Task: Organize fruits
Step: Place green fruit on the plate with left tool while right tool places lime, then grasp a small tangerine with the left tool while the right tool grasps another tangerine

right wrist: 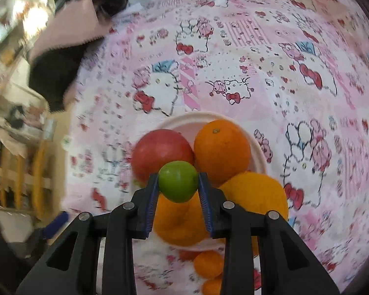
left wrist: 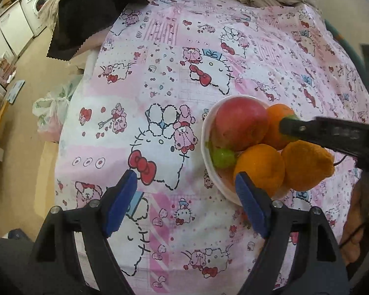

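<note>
Fruits crowd the white bowl (right wrist: 259,147), so the green fruit (right wrist: 178,181) pinched in the right gripper (right wrist: 177,189) fingers could probably roll off, while the left gripper (left wrist: 185,198) gapes wide.

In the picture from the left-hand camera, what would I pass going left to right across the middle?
Plastic bag on the floor → bare patterned tablecloth → white bowl rim → red apple → orange behind it → the right tongs reaching in from the right.
</note>
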